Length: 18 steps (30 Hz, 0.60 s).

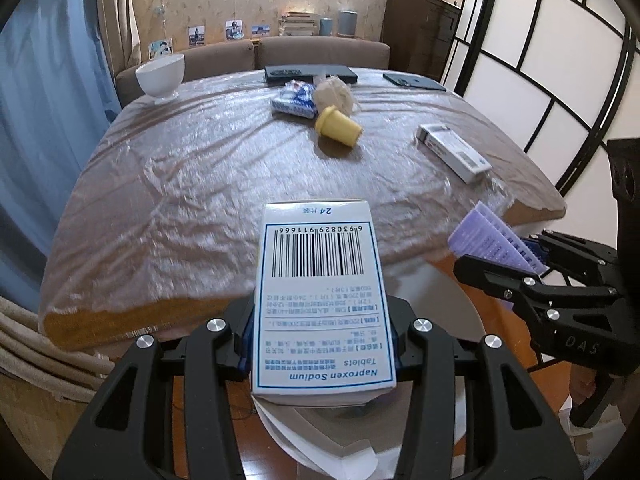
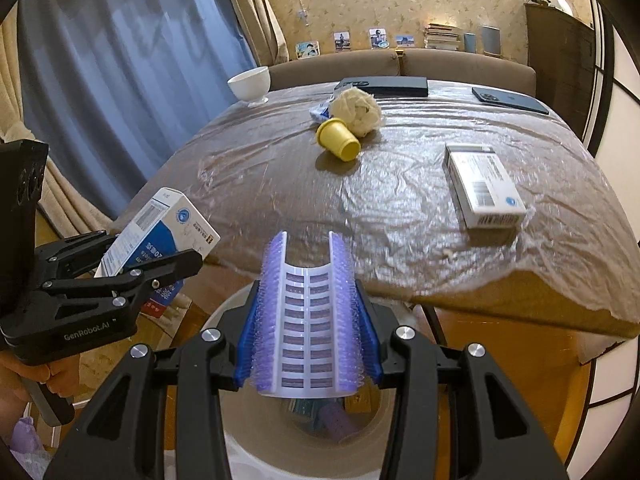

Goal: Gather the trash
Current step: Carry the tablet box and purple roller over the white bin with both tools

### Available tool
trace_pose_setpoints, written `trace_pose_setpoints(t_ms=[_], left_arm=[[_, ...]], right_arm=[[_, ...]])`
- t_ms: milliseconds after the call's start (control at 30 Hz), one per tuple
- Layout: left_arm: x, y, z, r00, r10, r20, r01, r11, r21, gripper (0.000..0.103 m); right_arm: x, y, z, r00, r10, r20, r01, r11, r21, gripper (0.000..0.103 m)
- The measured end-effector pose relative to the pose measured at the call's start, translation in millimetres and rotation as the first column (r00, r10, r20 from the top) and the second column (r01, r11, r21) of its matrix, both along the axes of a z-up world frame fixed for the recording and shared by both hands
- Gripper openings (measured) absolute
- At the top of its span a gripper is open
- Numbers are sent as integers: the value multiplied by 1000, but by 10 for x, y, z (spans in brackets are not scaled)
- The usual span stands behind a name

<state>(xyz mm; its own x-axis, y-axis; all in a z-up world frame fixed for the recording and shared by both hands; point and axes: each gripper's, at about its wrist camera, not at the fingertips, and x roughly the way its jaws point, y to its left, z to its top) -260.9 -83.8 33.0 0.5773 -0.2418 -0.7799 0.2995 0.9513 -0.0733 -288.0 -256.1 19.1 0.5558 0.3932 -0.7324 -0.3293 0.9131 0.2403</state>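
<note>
My left gripper [image 1: 320, 344] is shut on a white and blue Naproxen tablet box [image 1: 320, 280], held over the white bin [image 1: 452, 300] in front of the table; the box also shows in the right wrist view [image 2: 160, 232]. My right gripper [image 2: 306, 332] is shut on a purple bristled plastic strip [image 2: 306, 320], bent into a U, above the bin's opening [image 2: 320, 420]. On the table lie a yellow cup [image 1: 338, 126] on its side, a crumpled tissue ball [image 1: 334, 94], a blue wrapper [image 1: 292, 100] and a second medicine box [image 1: 454, 152].
A white bowl [image 1: 160, 76] stands at the table's far left corner. A dark case [image 1: 310, 73] and a phone [image 1: 414, 81] lie at the far edge. A sofa [image 1: 320, 52] is behind the table, a blue curtain [image 2: 120, 80] at the left, a screen [image 1: 540, 60] at the right.
</note>
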Motion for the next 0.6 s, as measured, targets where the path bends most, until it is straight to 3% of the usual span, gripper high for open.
trace_pose_setpoints(t_ms=[600], left_arm=[[-250, -213, -329, 996, -47, -75, 52, 997, 62, 48]], right_arm=[[-158, -66, -196, 998, 39, -43, -41, 998, -44, 42]])
